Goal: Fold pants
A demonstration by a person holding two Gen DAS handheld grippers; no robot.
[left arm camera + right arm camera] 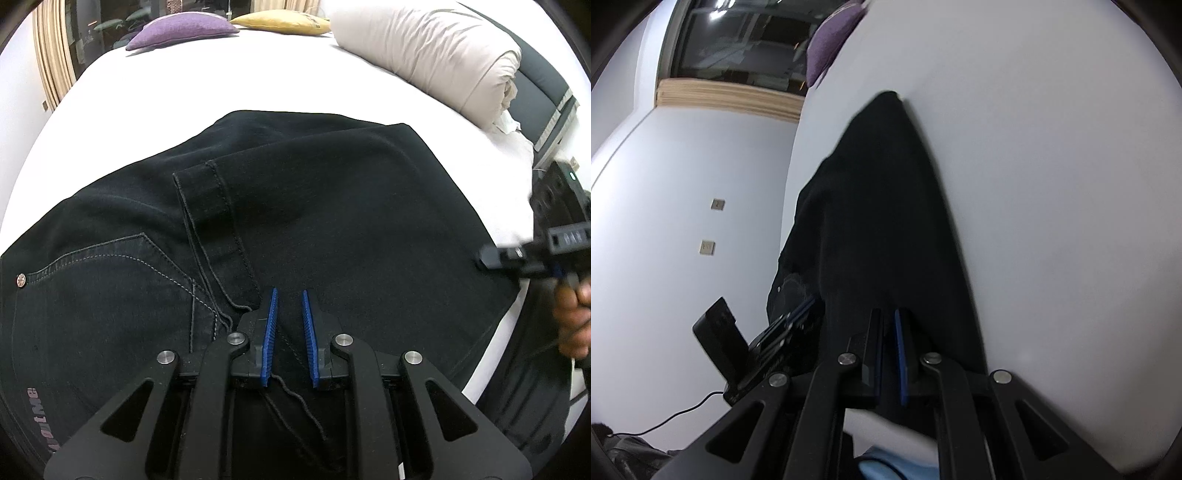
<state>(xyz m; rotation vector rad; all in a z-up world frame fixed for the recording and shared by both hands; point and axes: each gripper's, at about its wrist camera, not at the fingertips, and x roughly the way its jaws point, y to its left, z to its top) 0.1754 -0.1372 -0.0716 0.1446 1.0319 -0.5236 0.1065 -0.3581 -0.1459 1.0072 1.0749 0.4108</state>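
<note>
Black pants (295, 206) lie on a white bed (184, 88), folded so the leg hems rest over the seat near a back pocket (110, 280). My left gripper (290, 295) hovers over the pants near the front edge; its blue pads stand slightly apart with only a loose thread between them. My right gripper (888, 317) has its jaws nearly together on the edge of the pants (886, 206) at the bed's side. It also shows blurred at the right of the left wrist view (517, 258).
A rolled beige duvet (436, 51) lies at the back right of the bed. A purple cushion (181, 31) and a yellow cushion (280, 22) lie at the far end. A white wall (683, 221) with sockets stands beside the bed.
</note>
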